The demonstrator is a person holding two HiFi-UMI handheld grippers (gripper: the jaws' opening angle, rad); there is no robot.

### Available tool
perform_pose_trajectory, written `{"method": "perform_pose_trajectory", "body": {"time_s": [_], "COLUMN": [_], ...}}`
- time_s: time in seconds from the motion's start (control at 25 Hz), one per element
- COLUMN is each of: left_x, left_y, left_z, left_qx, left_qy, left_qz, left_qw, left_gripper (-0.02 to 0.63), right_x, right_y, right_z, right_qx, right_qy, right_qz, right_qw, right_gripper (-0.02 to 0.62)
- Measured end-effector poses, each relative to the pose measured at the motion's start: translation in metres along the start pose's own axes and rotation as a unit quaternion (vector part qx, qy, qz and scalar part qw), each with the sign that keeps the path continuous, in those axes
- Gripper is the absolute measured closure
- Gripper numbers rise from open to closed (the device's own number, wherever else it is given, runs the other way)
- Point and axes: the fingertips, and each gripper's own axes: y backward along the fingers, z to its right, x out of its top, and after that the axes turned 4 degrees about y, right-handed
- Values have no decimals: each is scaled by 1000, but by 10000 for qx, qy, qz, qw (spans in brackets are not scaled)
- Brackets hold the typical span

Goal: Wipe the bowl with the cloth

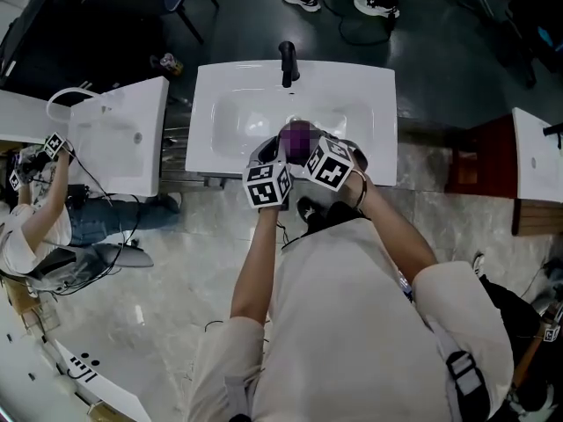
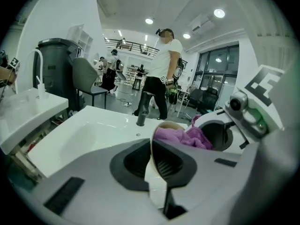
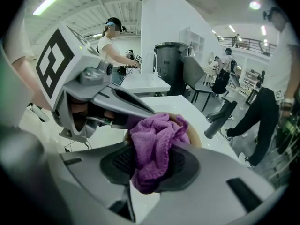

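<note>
One risk: your left tongs pinch only the rim of the bowl, your right tongs squeeze the cloth; hard wiping may twist the bowl loose.

Mid-frame in the head view, the bowl is over the sink, below the faucet. The cloth lies in the bowl. My left gripper is at its left, my right gripper at its right.

Left gripper and right gripper side by side, fingers clamped (both arms outstretched, angled down).
</note>
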Motion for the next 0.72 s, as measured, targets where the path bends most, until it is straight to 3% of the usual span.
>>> {"method": "perform_pose_trajectory", "body": {"time_s": [0.44,0.72], "left_x": [-29,-53], "left_y": [0,5], "left_z": [13,8], "left_qx": [209,358], "left_qy": [148,520], "left_qz": [-498,-631], "left_qw": [9984,9960], "left_gripper": [588,588], "right_x": [14,34], "right_y": [35,74], "right_z": [29,61], "right_qx": [-691,-1251], "right_qy": [-385,-191], "right_qz": [787,1176], "right_qw": [9938,9850], "right_gripper": [491,492]}}
